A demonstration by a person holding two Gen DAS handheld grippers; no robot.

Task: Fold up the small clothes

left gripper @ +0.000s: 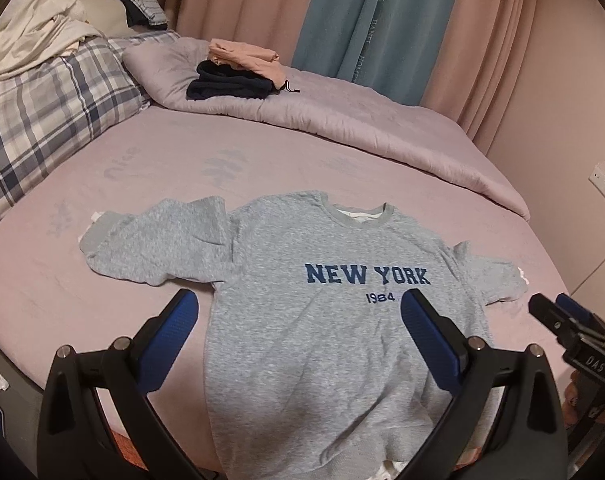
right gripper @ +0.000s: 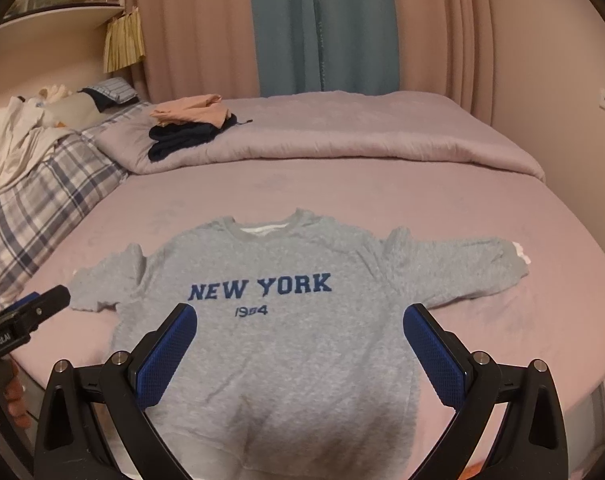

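Observation:
A small grey sweatshirt (left gripper: 302, 280) with "NEW YORK 1984" in blue lies flat, front up, on the pink bed sheet (left gripper: 62, 300), sleeves spread to both sides. It also shows in the right wrist view (right gripper: 286, 320). My left gripper (left gripper: 298, 304) is open and empty, hovering over the shirt's lower left part. My right gripper (right gripper: 300, 316) is open and empty over the shirt's lower middle. The right gripper shows at the right edge of the left wrist view (left gripper: 558, 312); the left gripper shows at the left edge of the right wrist view (right gripper: 42, 300).
A folded lilac duvet (right gripper: 342, 140) lies across the far side of the bed with a stack of dark and peach folded clothes (right gripper: 190, 128) on it. Plaid pillows (left gripper: 42, 128) and white bedding sit at the left. Curtains (right gripper: 322, 28) hang behind. A wall stands close on the right.

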